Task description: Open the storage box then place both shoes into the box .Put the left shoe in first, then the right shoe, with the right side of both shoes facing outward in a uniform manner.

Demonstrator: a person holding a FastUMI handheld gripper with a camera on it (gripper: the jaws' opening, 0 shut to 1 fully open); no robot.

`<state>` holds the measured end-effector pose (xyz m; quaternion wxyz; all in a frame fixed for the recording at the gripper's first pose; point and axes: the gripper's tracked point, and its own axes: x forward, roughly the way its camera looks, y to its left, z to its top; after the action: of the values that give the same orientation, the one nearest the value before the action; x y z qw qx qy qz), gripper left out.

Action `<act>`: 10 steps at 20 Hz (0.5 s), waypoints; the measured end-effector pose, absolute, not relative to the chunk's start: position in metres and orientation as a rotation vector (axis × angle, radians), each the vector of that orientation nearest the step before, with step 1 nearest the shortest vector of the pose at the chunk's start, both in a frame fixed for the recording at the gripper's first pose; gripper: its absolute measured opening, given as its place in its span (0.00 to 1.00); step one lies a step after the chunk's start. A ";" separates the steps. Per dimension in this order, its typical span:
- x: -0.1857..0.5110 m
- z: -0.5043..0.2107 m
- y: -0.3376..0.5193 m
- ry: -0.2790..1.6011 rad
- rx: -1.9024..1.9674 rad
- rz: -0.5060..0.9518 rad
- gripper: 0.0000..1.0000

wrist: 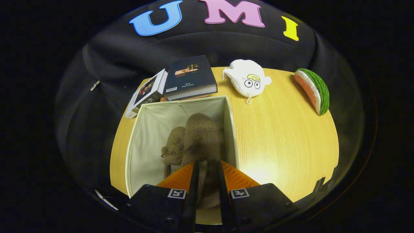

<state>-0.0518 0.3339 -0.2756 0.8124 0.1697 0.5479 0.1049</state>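
Tongs (207, 168) point steeply down over the open storage box (142, 136) on the counter (284, 139), fingers narrow, clamped on the heel of a brown shoe (202, 136) inside. A second brown shoe (174, 145) lies just left of it in the box.

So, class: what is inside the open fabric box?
Inside the storage box are two brown shoes: one shoe lies further in, the nearer shoe is gripped by the fingers. The shoes and fingers hide the box floor.
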 end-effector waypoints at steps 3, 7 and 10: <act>-0.047 -0.260 0.322 1.115 0.367 0.215 0.60; -0.043 -0.244 0.300 1.052 0.382 0.206 0.89; -0.043 -0.231 0.279 0.990 0.379 0.184 0.98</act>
<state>-0.0427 0.2791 -0.2314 0.8587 0.1806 0.4715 0.0876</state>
